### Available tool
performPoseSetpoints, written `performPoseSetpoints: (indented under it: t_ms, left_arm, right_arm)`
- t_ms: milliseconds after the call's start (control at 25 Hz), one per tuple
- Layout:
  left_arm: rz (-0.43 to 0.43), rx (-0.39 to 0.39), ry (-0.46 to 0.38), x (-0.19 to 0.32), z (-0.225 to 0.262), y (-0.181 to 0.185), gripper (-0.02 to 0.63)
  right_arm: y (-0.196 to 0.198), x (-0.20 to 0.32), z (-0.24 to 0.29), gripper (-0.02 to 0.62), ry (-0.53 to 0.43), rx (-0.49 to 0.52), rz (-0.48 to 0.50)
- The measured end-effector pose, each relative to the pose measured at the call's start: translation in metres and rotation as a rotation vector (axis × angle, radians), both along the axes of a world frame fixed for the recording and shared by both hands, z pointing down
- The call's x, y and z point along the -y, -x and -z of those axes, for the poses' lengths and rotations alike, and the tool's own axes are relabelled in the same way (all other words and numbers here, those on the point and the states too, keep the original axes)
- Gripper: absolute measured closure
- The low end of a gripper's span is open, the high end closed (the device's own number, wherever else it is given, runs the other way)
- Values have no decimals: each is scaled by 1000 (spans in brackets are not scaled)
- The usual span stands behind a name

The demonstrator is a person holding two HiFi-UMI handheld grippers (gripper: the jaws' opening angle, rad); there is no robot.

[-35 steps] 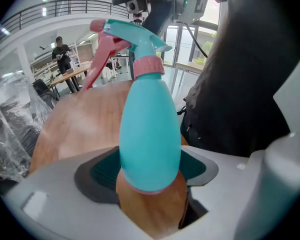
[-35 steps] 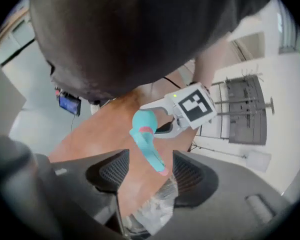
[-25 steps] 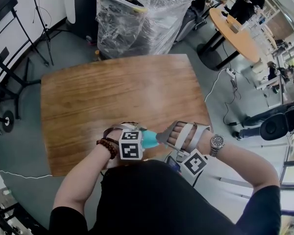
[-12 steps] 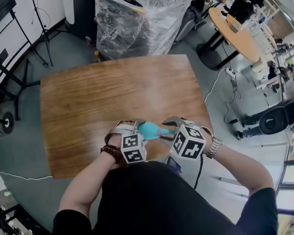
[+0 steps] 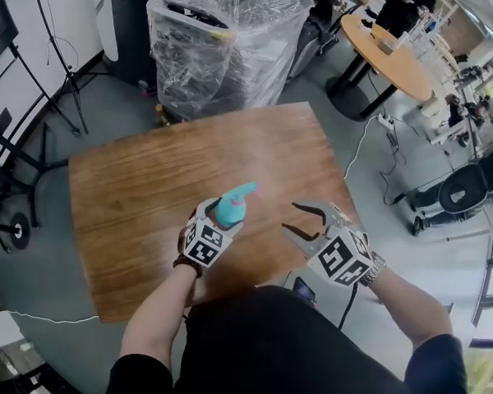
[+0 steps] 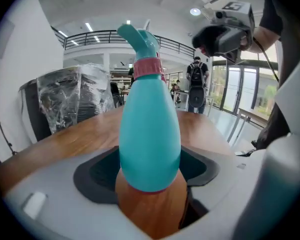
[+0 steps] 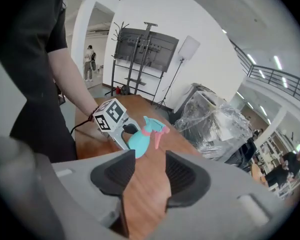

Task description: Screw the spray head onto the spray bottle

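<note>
My left gripper [image 5: 218, 222] grips the belly of the spray bottle [image 6: 150, 134] over the bench [image 5: 140, 171]. The spray head [image 6: 140, 41] sits on the neck, so I judge the screwing is done, though I can't see how tight. My right gripper [image 7: 149, 171], its jaws just opened with nothing between them, is well apart.

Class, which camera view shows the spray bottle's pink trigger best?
The right gripper view: the trigger shows in side profile. The left gripper view shows only the pink collar; the head view, just the bottle, small.
</note>
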State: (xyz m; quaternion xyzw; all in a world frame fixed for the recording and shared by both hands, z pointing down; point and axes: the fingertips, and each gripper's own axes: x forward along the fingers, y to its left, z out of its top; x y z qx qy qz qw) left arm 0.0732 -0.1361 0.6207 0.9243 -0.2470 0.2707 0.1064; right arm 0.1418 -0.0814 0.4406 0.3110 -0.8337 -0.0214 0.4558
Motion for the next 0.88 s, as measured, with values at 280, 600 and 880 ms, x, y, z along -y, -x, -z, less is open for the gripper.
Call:
performPoseSetpoints:
  t_ms: [280,600,880]
  left_arm:
    - [104,-1,-24,40,-15,6,221]
    - [111,32,-25,45,-28,7,216]
    - [72,89,2,42,-32,7,210]
  right_arm:
    - [-12,0,0,601,-74,79,-133]
    - [-18,-4,-15,601,-59,92,-186]
    - [-5,-2,-24,601,-45,134,-185]
